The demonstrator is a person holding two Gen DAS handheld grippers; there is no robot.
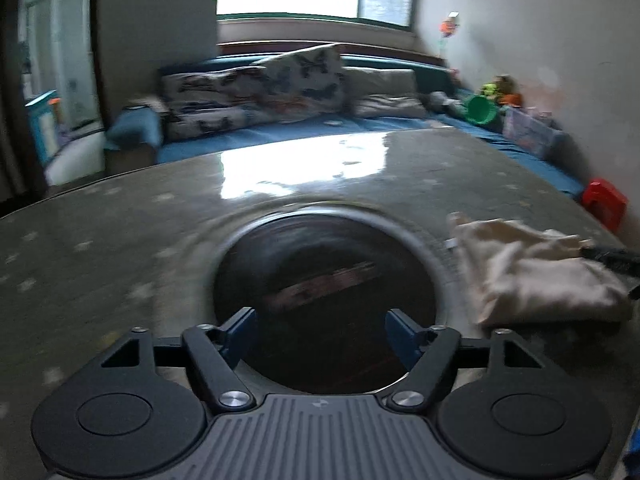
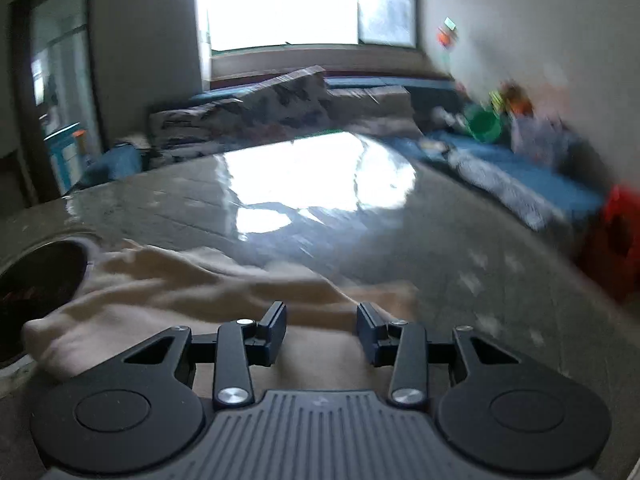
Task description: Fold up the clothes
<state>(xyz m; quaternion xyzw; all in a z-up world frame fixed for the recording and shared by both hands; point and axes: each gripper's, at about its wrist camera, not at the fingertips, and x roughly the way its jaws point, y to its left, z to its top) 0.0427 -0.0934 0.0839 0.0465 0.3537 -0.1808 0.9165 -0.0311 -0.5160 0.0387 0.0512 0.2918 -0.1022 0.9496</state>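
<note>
Beside the table's (image 1: 120,220) round dark inset (image 1: 324,296), the cream garment (image 2: 168,280) lies folded; left gripper (image 1: 320,334) and right gripper (image 2: 321,330) gape empty, so little seems left.

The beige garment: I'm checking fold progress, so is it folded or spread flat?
Folded, loosely. The beige garment lies as a bunched, layered bundle on the table beside the round hole, with doubled edges and creases.

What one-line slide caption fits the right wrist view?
Right gripper open above a cream garment lying on a glossy table beside its dark round opening.
</note>
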